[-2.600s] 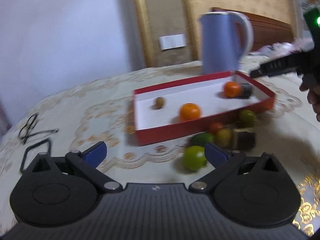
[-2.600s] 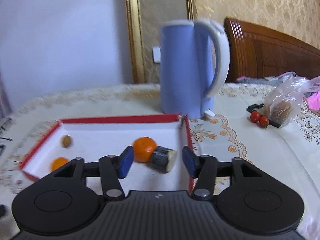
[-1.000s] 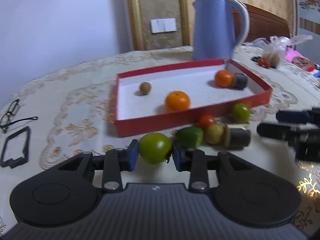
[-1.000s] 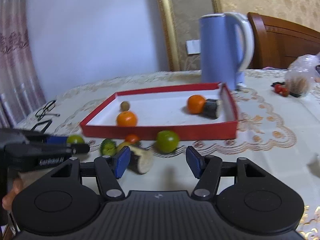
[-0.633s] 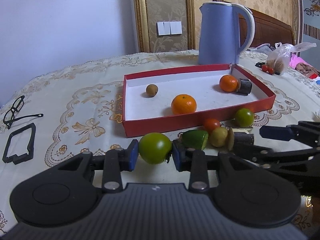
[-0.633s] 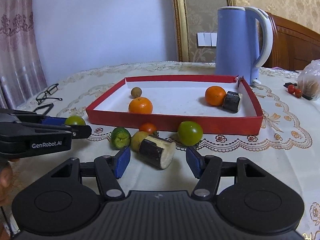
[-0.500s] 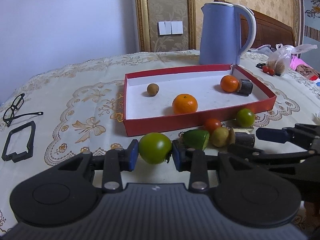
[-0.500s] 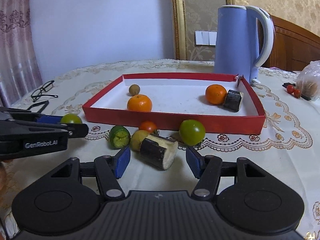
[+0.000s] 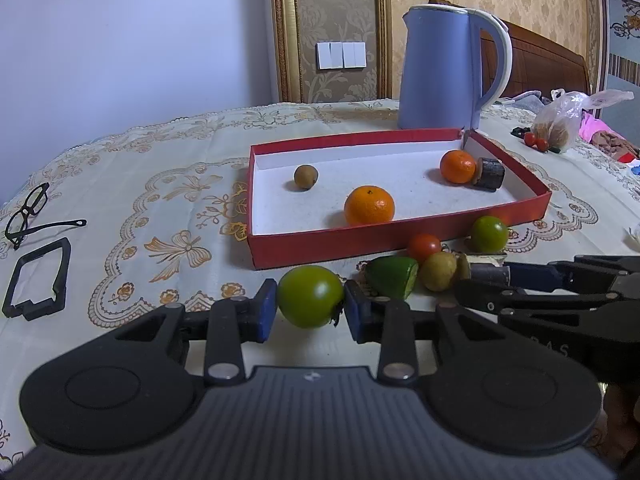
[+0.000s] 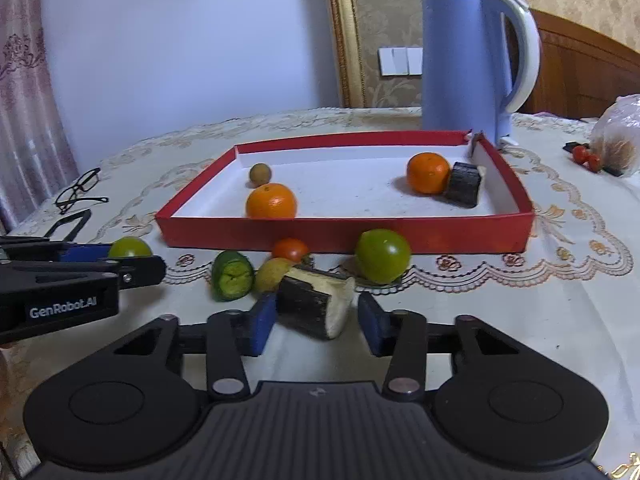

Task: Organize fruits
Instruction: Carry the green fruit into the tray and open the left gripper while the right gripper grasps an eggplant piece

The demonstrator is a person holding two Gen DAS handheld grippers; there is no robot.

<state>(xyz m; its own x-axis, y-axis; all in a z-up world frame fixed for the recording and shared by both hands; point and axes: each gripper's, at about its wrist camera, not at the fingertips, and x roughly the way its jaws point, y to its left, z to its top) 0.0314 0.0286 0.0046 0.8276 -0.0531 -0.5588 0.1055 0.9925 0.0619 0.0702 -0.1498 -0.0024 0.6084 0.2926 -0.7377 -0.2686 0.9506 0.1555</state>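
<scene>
Glasses (image 9: 30, 210): lying on the tablecloth at far left beside a black frame (image 9: 36, 276), well apart from the fruit; no risk unless a hand swings wide.
Left gripper (image 9: 310, 306): clamped on a green tomato (image 9: 310, 295), both blue pads against its sides, held just short of the red tray's near wall. Round, smooth skin could squirt out if the squeeze is uneven, and it may roll off the table.
Red tray (image 9: 320, 240): holds two oranges, a small brown fruit (image 9: 306, 177) and a dark cut chunk (image 9: 488, 173). A carried fruit kept too low could catch the near wall and shove the light tray.
Loose cluster: cut green fruit (image 10: 233, 276), yellowish fruit (image 10: 272, 274), red tomato (image 10: 290, 249) and a second green tomato (image 10: 382, 255) lie just in front of the tray, close together.
Right gripper (image 10: 316, 320): jaws closing around the dark-skinned cut piece (image 10: 314, 306); the left pad looks to touch it, the right pad stands off. The piece lies skewed, so it may twist, slip, or nudge the yellowish fruit touching it.
Kettle (image 10: 476, 64): upright behind the tray, clear of both grippers.
</scene>
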